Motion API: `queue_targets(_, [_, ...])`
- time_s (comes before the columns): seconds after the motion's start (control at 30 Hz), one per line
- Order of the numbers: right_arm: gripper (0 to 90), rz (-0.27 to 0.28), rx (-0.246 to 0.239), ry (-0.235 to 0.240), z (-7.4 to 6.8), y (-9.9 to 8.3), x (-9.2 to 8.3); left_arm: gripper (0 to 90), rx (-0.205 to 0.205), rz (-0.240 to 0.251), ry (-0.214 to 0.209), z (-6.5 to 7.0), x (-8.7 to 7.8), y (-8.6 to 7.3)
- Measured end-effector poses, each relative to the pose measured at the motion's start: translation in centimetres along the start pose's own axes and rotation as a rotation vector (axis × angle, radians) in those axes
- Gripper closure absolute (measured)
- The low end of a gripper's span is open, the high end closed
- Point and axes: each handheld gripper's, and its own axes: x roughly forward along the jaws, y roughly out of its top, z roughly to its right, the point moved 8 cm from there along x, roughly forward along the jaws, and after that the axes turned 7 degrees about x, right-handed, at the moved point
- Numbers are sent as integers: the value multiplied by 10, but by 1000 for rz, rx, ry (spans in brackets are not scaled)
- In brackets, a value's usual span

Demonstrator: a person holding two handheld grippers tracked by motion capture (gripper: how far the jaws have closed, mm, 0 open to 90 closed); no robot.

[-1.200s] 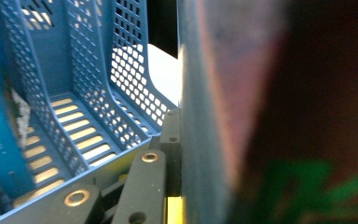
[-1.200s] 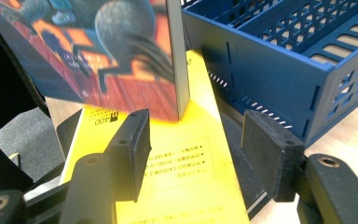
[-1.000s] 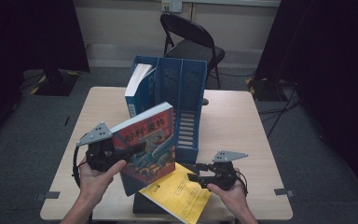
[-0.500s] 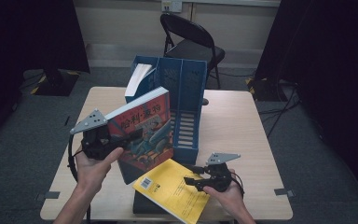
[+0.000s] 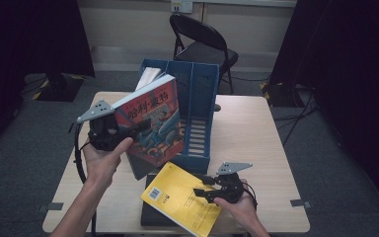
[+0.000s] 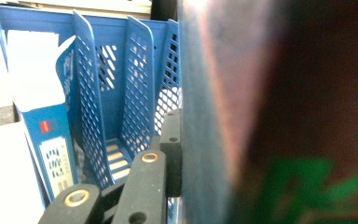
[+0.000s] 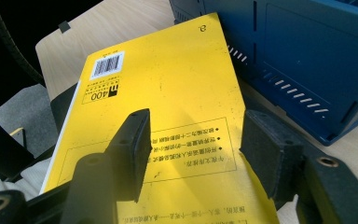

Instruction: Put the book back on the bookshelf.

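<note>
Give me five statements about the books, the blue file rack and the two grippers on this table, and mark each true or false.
1. The left gripper holds the illustrated book off the table. True.
2. The yellow book stands inside the blue file rack. False: it lies in front of the rack, on a dark book.
3. The right gripper is clamped on the yellow book. False: its jaws are open above the cover.
4. The rack's leftmost slot already holds a book. True.
5. A folding chair stands beyond the table. True.
</note>
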Motion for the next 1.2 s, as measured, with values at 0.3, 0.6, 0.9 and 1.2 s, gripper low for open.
queue_targets(0.3, [425,-5,-1,3,0,-1,1,745,-24,-1,47,-12,23,7])
queue_targets(0.6, [426,-6,-1,3,0,-2,0,745,-37,-25,156,-20,46,3])
queue_targets(0.9, [428,-8,0,7,0,-2,0,745,-43,-53,175,-21,68,1])
queue_targets(1.2, [430,-10,1,13,0,-3,0,745,-53,-66,232,-30,78,6])
